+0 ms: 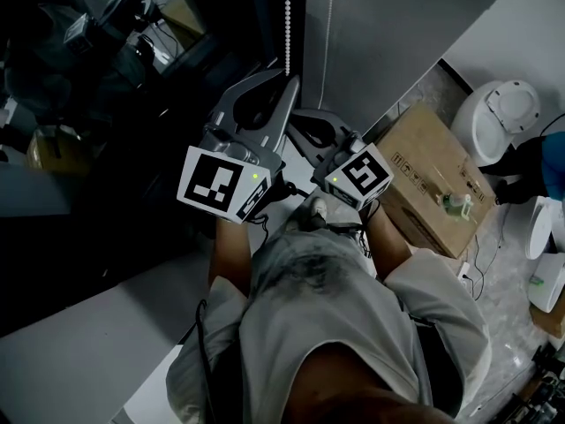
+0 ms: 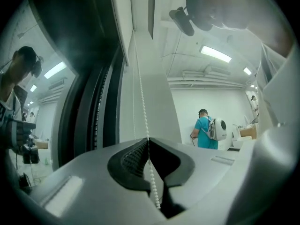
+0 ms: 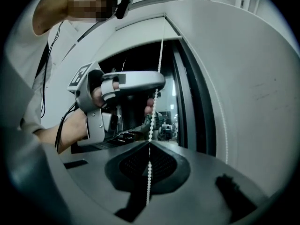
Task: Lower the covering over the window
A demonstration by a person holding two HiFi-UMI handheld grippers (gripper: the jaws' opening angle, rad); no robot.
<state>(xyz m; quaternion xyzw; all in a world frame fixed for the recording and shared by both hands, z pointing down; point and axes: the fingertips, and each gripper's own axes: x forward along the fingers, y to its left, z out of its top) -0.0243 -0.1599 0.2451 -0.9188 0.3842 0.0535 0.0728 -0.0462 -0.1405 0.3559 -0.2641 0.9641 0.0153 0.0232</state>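
A white bead chain [image 1: 287, 16] hangs beside the dark window [image 1: 132, 87]. My left gripper [image 1: 287, 82] is shut on the chain, the higher of the two grips. In the left gripper view the beads [image 2: 142, 102] run down into the shut jaws of my left gripper [image 2: 149, 138]. Just below and to the right, my right gripper [image 1: 305, 122] is also shut on the chain. In the right gripper view the chain [image 3: 151, 125] passes from the left gripper [image 3: 157, 86] down into my right gripper [image 3: 150, 142]. The window pane [image 3: 136, 69] shows dark and uncovered there.
A cardboard box [image 1: 433, 179] lies on the floor to the right, with white round devices [image 1: 503, 117] beyond it. A grey wall panel [image 1: 388, 34] stands right of the chain. A person in a teal shirt [image 2: 205, 132] stands far off in the room.
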